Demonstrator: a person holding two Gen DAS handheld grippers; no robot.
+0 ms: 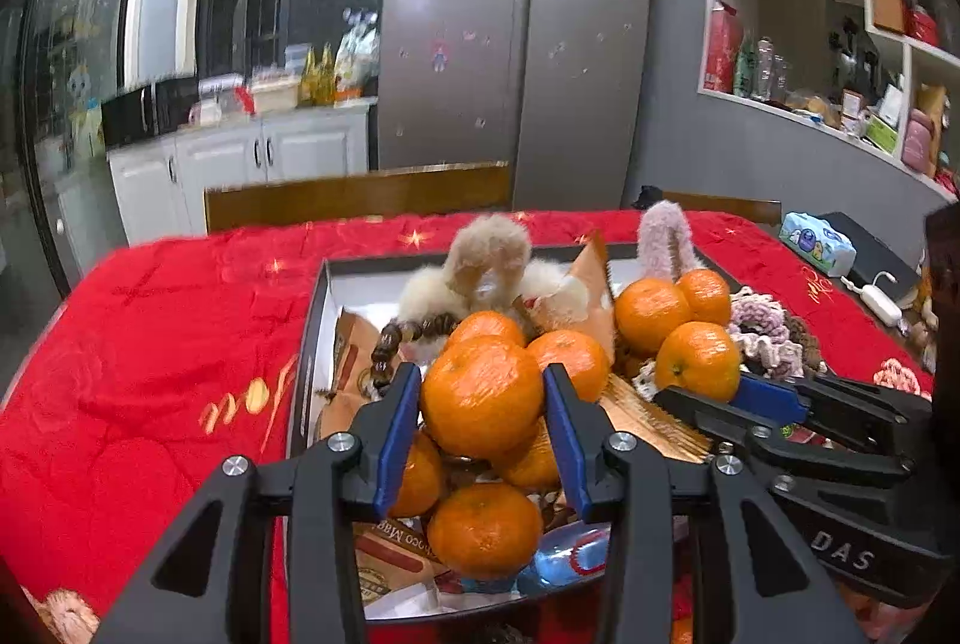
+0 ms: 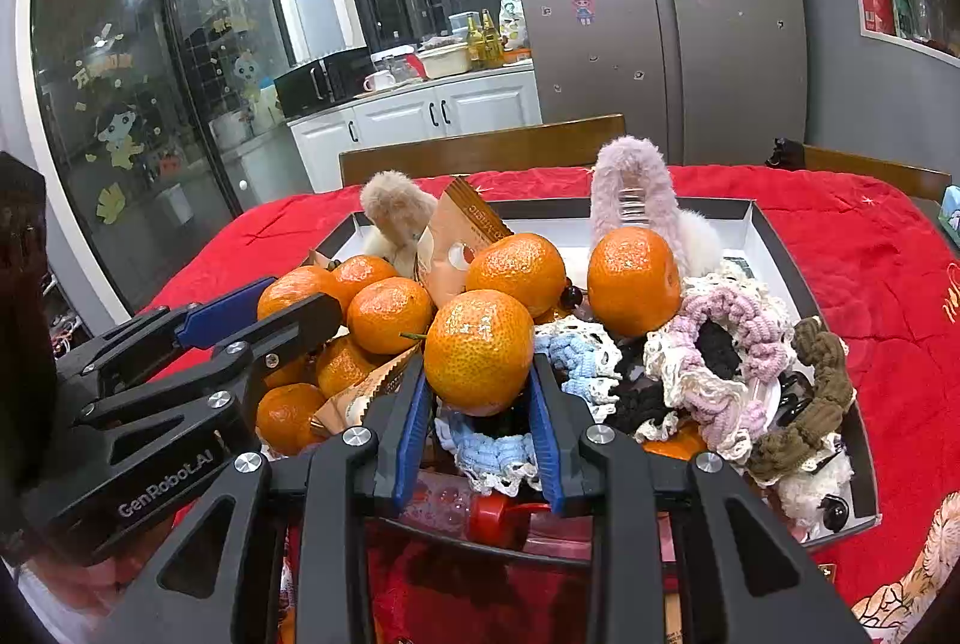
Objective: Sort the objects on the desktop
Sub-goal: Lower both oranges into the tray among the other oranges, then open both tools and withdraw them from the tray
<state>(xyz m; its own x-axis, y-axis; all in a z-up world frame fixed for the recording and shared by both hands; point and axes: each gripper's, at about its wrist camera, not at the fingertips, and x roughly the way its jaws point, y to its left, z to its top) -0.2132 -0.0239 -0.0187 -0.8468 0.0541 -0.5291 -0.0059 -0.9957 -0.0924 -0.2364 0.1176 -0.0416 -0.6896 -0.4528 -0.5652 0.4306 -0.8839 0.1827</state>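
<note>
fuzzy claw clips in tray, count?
2: beige one back left of the tray, pink one back right. More may be buried underneath.

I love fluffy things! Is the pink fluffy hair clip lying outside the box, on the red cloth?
No, the pink fluffy hair clip stands inside the box, behind a tangerine.

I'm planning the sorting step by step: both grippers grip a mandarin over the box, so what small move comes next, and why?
Probably lift both straight up. The left gripper and right gripper each clamp a mandarin above the cluttered box.
</note>
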